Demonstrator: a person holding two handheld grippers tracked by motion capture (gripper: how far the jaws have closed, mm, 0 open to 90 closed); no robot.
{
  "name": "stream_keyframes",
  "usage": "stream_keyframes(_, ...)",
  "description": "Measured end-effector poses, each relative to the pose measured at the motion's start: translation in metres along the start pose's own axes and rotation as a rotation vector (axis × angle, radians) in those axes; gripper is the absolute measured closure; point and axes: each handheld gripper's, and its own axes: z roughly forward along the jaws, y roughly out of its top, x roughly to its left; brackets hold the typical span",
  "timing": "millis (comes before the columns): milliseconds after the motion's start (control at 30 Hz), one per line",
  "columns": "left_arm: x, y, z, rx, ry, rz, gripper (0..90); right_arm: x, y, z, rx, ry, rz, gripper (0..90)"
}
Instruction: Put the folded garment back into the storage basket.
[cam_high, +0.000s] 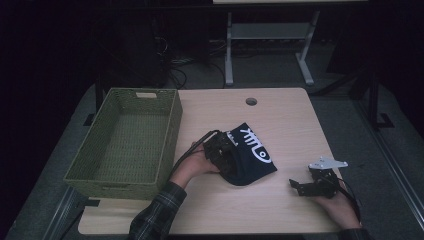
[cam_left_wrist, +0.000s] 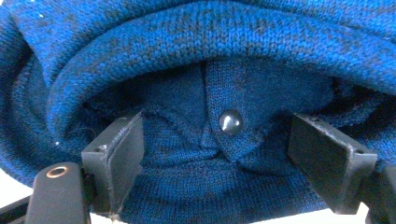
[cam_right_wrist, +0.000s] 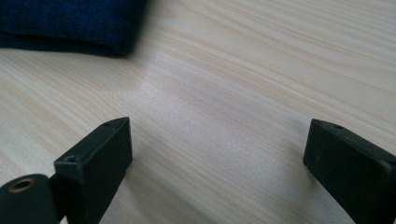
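A dark blue knitted cap (cam_high: 255, 152) with a white pattern lies crumpled at the middle of the wooden table (cam_high: 292, 117). My left gripper (cam_high: 226, 156) is pushed into the cap's left side. In the left gripper view its jaws stand wide apart, the left gripper (cam_left_wrist: 219, 140) open inside the cap (cam_left_wrist: 210, 42), with knit fabric and a metal snap button (cam_left_wrist: 230, 122) between them. My right gripper (cam_high: 298, 185) rests open near the table's front right, nothing between its jaws. In the right gripper view, the right gripper (cam_right_wrist: 217, 140) faces bare wood, with a corner of the cap (cam_right_wrist: 70, 23) at the upper left.
A green woven basket (cam_high: 172, 125), with nothing in it, stands on the table's left side. A round cable hole (cam_high: 251, 101) sits near the far edge. Beyond the table are the legs of another desk (cam_high: 229, 60) and cables on the floor.
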Motion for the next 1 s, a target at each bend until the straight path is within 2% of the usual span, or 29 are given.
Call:
stream_keyframes(200, 0.0, 0.0, 0.003, 0.013, -0.006, -0.007, 19.5, 0.0, 0.0, 0.0, 0.0, 0.0, 0.0, 7.5)
stream_keyframes(367, 0.0, 0.001, 0.003, 0.017, -0.004, -0.01, 25.8, 0.0, 0.0, 0.0, 0.0, 0.0, 0.0, 7.5)
stream_keyframes(433, -0.001, 0.001, 0.002, 0.026, 0.002, -0.006, 30.6, 0.0, 0.0, 0.0, -0.001, 0.0, 0.0, 7.6)
stream_keyframes(467, -0.001, 0.002, 0.001, 0.027, 0.002, -0.005, 39.3, 0.0, 0.0, 0.0, -0.001, 0.0, 0.0, 7.6)
stream_keyframes(500, -0.002, 0.002, 0.0, 0.029, 0.002, -0.004, 39.3, 0.0, 0.0, 0.0, -0.001, 0.0, 0.0, 7.6)
stream_keyframes(600, -0.003, 0.002, -0.002, 0.036, -0.002, 0.001, 53.1, 0.0, 0.0, 0.0, 0.0, 0.0, 0.0, 7.6)
stream_keyframes(633, -0.004, 0.002, -0.002, 0.034, -0.01, 0.004, 62.1, 0.0, 0.0, 0.0, 0.0, 0.0, 0.0, 7.6)
stream_keyframes(667, -0.004, 0.002, -0.002, 0.034, -0.01, 0.004, 65.7, 0.0, 0.0, 0.0, 0.0, 0.0, 0.0, 7.6)
stream_keyframes(833, -0.005, 0.004, -0.002, 0.044, -0.021, -0.017, 71.5, 0.0, 0.0, 0.0, 0.0, 0.0, 0.0, 7.6)
stream_keyframes(1000, 0.0, 0.002, -0.006, 0.035, -0.054, -0.047, 72.4, 0.0, 0.0, 0.0, -0.001, 0.0, 0.0, 7.6)
